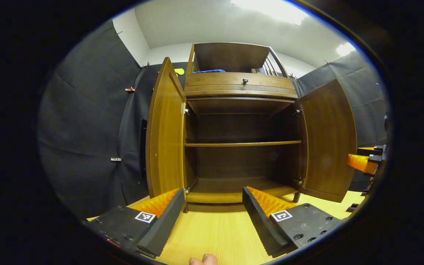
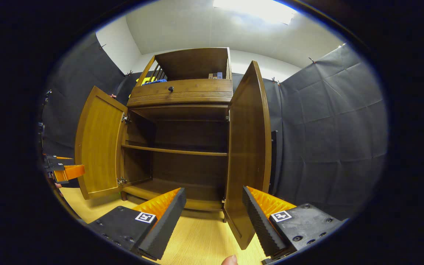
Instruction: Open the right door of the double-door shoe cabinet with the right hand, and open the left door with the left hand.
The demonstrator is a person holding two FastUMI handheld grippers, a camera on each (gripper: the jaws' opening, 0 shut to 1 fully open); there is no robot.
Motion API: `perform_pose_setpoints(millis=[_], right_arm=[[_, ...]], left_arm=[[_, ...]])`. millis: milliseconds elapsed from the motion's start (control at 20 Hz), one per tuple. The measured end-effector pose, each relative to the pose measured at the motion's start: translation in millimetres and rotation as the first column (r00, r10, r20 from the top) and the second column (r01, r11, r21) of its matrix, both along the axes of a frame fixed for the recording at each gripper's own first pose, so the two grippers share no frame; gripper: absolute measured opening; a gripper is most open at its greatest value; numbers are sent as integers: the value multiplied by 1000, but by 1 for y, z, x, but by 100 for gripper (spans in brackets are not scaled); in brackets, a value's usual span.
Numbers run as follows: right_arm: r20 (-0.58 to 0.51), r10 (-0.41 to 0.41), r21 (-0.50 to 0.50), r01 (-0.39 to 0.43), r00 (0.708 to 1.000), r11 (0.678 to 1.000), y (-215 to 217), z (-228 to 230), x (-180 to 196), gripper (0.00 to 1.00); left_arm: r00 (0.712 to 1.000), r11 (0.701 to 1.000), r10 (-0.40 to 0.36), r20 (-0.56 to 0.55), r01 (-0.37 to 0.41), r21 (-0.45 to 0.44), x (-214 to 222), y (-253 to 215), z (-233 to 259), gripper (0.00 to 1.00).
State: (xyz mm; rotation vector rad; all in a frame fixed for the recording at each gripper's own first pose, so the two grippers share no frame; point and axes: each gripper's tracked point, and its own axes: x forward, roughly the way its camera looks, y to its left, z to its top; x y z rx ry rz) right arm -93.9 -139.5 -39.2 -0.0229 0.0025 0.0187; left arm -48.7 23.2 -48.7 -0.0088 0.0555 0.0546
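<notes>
The brown wooden shoe cabinet stands ahead with both doors swung outward. In the left gripper view its left door is nearly edge-on and its right door stands wide. My left gripper is open, level with the cabinet's bottom board, with nothing between its fingers. In the right gripper view the right door is edge-on, and its lower corner hangs in the gap of my open right gripper, close to the right finger. The left door stands wide.
Inside, a single shelf crosses the dark interior. A drawer with a round knob sits above, and a blue cloth lies on top. The other gripper shows at the right edge. Light wooden floor lies below.
</notes>
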Motion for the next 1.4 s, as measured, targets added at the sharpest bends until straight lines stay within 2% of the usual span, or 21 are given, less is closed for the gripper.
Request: perform_pose_setpoints(millis=[50, 450, 800, 1350, 1400], right_arm=[[-1, 2, 0, -2, 1000, 1000, 1, -1, -1, 95], [2, 16, 6, -16, 1000, 1000, 1, 0, 0, 98], [2, 25, -3, -25, 1000, 1000, 3, 0, 1, 99], [-3, 40, -4, -40, 999, 999, 4, 0, 1, 98], [-2, 40, -4, -40, 999, 999, 4, 0, 2, 97]], left_arm=[[1000, 1000, -3, 1, 3, 0, 0, -1, 0, 98], [1000, 1000, -13, 4, 13, -2, 1, -9, 1, 100], [1000, 1000, -28, 0, 28, 3, 1, -15, -2, 98], [1000, 1000, -28, 3, 28, -4, 0, -17, -2, 100], [1000, 1000, -29, 5, 29, -4, 0, -18, -1, 98]])
